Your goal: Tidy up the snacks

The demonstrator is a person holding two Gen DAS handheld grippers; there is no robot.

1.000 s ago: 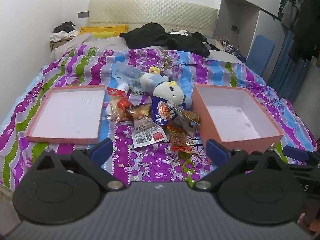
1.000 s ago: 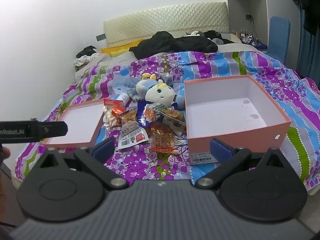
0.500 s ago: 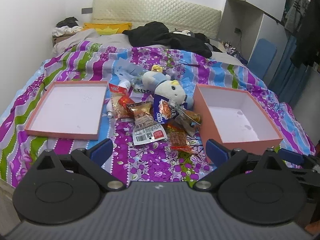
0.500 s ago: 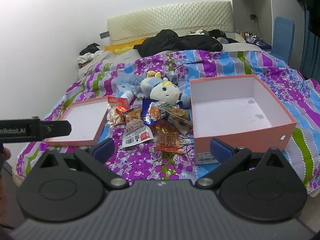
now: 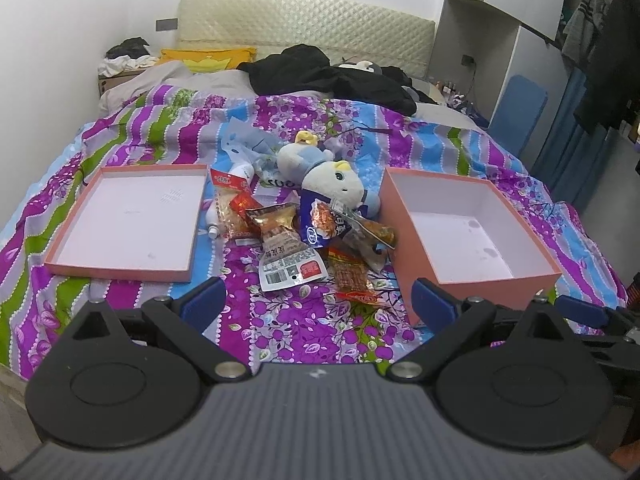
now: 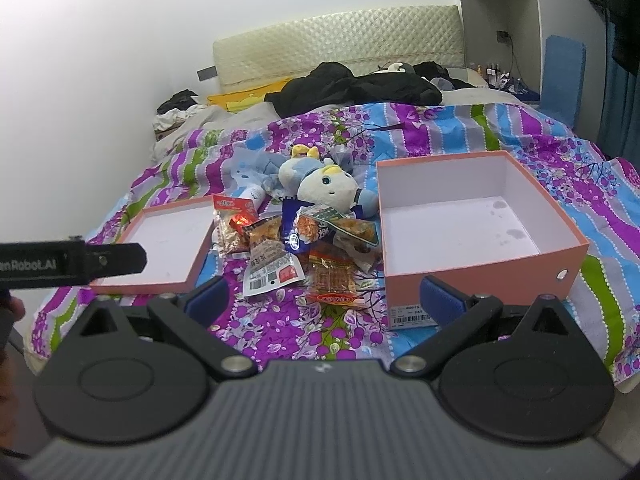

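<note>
Several snack packets [image 5: 292,240] lie in a heap on the bed between a shallow pink box lid [image 5: 60,258] on the left and a deeper pink box [image 5: 472,284] on the right; both are empty. The heap [image 6: 280,248], the lid [image 6: 140,284] and the box [image 6: 480,276] also show in the right wrist view. My left gripper [image 5: 318,304] is open and empty, above the bed's near edge, short of the packets. My right gripper [image 6: 326,294] is open and empty, also short of the heap.
A plush toy [image 5: 332,176] and a small white bottle [image 5: 212,220] lie with the snacks. Dark clothes [image 5: 320,72] and a yellow pillow [image 5: 208,58] lie near the headboard. A blue chair [image 5: 516,112] and hanging clothes stand on the right. The left gripper's body [image 6: 72,264] shows at the left of the right wrist view.
Both grippers have pulled back and risen slightly, so the bed looks a little farther away. Nothing on the bed has moved. Both grippers stay open.
</note>
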